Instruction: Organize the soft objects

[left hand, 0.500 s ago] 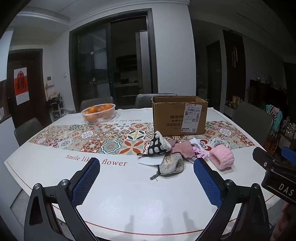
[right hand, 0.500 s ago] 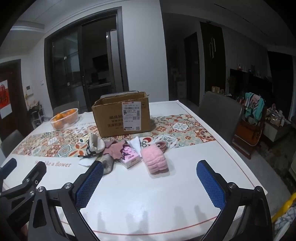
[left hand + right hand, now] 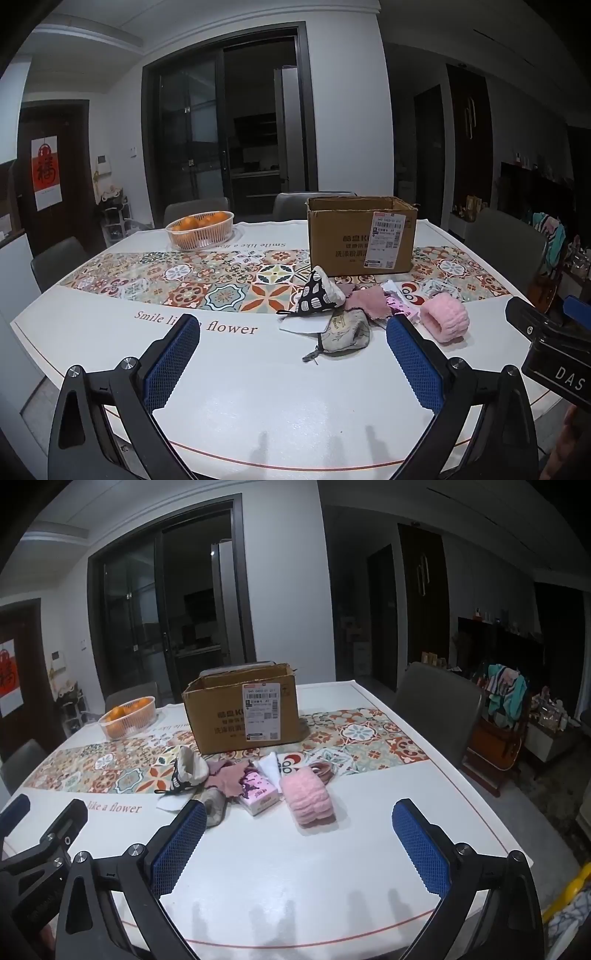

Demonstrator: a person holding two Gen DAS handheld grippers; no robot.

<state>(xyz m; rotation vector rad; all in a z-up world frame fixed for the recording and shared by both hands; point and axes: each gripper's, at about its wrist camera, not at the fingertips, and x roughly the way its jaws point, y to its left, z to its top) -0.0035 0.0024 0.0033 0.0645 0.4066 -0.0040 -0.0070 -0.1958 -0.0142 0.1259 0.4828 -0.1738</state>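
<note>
Left gripper (image 3: 293, 363) and right gripper (image 3: 299, 843) spread wide, empty, above white desk (image 3: 295, 878); brown cardboard box (image 3: 240, 716) interior hidden.

The right gripper (image 3: 299, 843) is hovering above the near edge of the bench (image 3: 369, 849), its blue-padded jaws standing wide apart with nothing between them. Ahead of it, a pile of soft items is lying on the bench: a pink fluffy band (image 3: 308, 799), a pink tissue pack (image 3: 258, 796) just beside it, a pink cloth (image 3: 225, 777), a patterned pouch (image 3: 188, 771) and a grey pouch (image 3: 216, 806). Behind the pile, an open cardboard box (image 3: 240, 716) is sitting on the patterned runner (image 3: 369, 738). A basket of oranges (image 3: 127, 716) is standing at far left. The left gripper (image 3: 40, 834) is showing partly at the lower left edge.
</note>
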